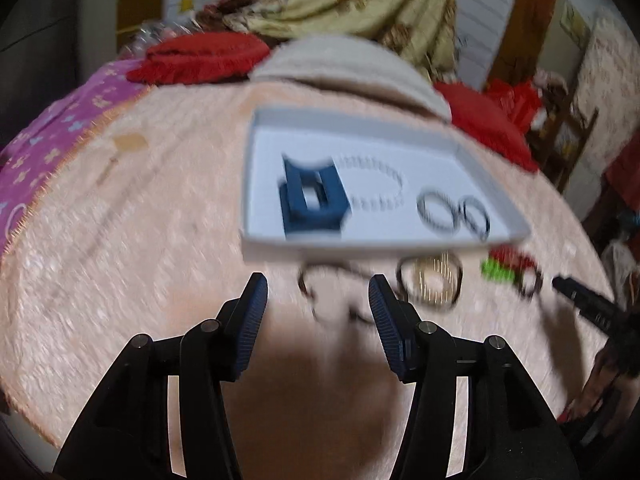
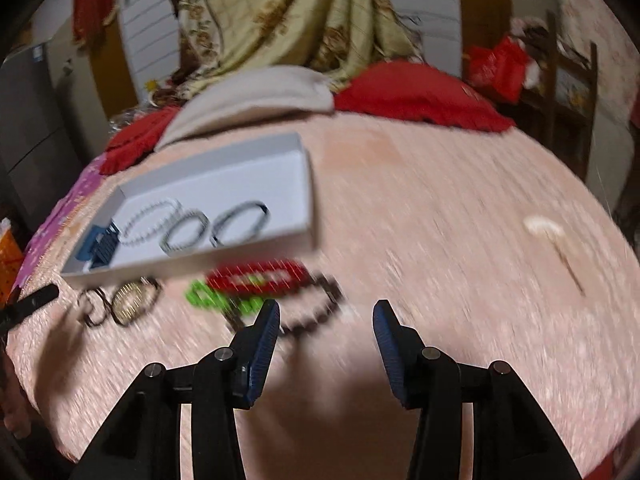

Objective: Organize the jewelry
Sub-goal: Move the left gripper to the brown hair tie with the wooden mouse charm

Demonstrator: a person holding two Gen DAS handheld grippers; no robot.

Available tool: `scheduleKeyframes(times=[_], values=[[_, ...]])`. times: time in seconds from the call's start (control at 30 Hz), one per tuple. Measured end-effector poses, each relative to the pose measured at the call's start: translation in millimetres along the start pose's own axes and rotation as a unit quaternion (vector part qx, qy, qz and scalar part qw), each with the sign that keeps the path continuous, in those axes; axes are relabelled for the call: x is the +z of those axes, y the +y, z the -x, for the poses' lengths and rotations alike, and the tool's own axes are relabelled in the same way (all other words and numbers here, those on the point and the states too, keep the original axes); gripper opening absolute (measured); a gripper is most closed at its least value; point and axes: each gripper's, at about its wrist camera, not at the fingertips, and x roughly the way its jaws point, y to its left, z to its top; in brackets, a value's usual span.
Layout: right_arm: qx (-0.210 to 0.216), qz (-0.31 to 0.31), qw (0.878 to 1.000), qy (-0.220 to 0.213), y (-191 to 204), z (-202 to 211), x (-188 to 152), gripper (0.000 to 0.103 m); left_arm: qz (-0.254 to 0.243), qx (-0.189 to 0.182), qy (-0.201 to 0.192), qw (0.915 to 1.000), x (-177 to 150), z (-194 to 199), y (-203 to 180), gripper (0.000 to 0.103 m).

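A white shallow box (image 1: 360, 128) lies on the pink bedspread. In it are a blue ring box (image 1: 312, 200), a pale bead bracelet (image 1: 376, 184) and two dark bangles (image 1: 438, 210). In front of the box lie gold bangles (image 1: 432, 284), a thin dark bracelet (image 1: 316, 280), a green bracelet (image 2: 212, 300), a red one (image 2: 256, 276) and a dark bead bracelet (image 2: 316, 308). My left gripper (image 1: 319, 286) hovers open just short of the thin dark bracelet, holding nothing. To the right of the box (image 2: 260, 152), my right gripper (image 2: 327, 312) is open and empty, its left finger over the green bracelet.
Red cushions (image 2: 420, 96) and a beige pillow (image 1: 348, 60) lie behind the box. A purple cloth (image 1: 60, 132) covers the bed's left side. A small pale item (image 2: 548, 232) lies on the right of the bedspread. A wooden chair (image 2: 568, 92) stands at the far right.
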Motion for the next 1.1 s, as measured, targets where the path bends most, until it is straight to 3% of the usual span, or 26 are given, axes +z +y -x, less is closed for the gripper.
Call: scheduleKeyframes(times=[0.13,0.3,0.5,0.6,0.63,0.83,0.97,1.1], values=[[-0.008,-0.01,1.0,0.007,-13,0,-7,0.046,-0.023,0.026,0.016,0.9993,-6,-18,-8,0.052],[-0.008,-0.024,1.0,0.0,-21,3,-5,0.046,-0.011,0.023,0.026,0.9993,-3,-32,-10,0.052],[-0.001,-0.014,1.0,0.007,-19,-4,-4,0.046,-0.058,0.068,0.018,0.9958,-7,-39,-28,0.058],[0.02,-0.01,1.0,0.014,-18,-8,-3,0.046,-0.053,0.067,0.016,0.9962,-8,-39,-29,0.051],[0.027,-0.006,0.999,0.018,-17,-11,-3,0.046,-0.053,0.065,0.014,0.9964,-8,-39,-30,0.037],[0.062,0.055,0.996,0.031,9,-22,-4,0.046,-0.032,0.06,0.014,0.9976,-7,-36,-26,0.036],[0.064,0.039,0.997,0.008,9,-26,9,0.046,-0.024,0.063,0.016,0.9976,-6,-35,-22,0.036],[0.092,0.012,0.996,0.001,11,-32,18,0.046,-0.024,0.064,0.017,0.9976,-6,-35,-22,0.036]])
